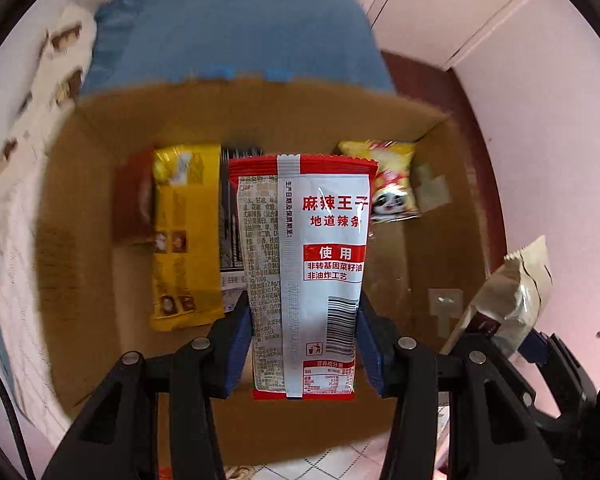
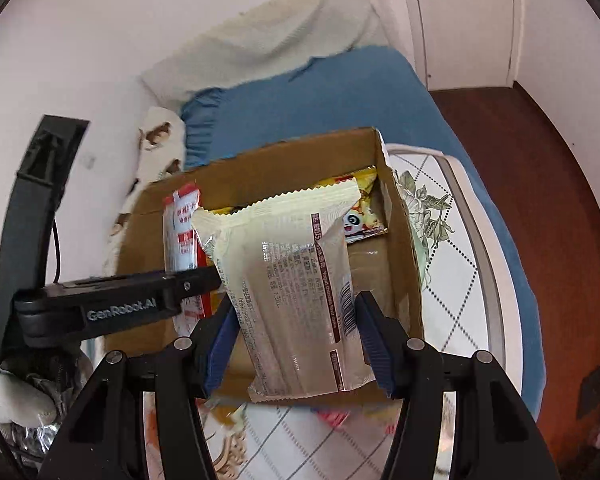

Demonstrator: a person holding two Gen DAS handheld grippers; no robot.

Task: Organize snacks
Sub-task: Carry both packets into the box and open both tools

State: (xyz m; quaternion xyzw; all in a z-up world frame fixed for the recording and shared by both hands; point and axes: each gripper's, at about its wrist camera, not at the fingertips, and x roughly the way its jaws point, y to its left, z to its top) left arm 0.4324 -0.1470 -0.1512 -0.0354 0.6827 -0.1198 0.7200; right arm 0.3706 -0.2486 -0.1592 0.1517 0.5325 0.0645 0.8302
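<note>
I've got a packet in each hand and both are hanging over the open cardboard box (image 1: 80, 200), so this is the loading step, mid-delivery. My left gripper (image 1: 304, 344) is clamped on the lower half of the red-and-white spicy-strip packet (image 1: 300, 264), blue pads pressing in from either side, back seam and barcode facing me, the packet standing out straight above the box interior. Looking past it: a yellow packet (image 1: 184, 236) lies flat along the left of the box floor, a dark packet (image 1: 230, 216) tucked just beside it and mostly hidden behind my own load, something red (image 1: 130, 204) peeking out against the left wall, and a small yellow panda-print bag (image 1: 392, 180) up in the far right corner. My right gripper (image 2: 296, 344) is squeezed onto the cream-coloured biscuit packet (image 2: 292, 292), holding it near its bottom end, tilted, its zigzag top edge pointing at the far wall; from the left-side view that same packet hangs at the box's right rim. The box itself sits on a floral patterned table (image 2: 452, 240) beside a bed with a blue sheet (image 2: 340, 92). Next call, as I judge it: the bare floor is in the middle and near right, so the red-and-white one wants lowering flat next to the dark packet, in line with that row, before I let the pads go; the cream one then fits in front of the panda bag. The two grippers are close together, so one at a time looks safest.
</note>
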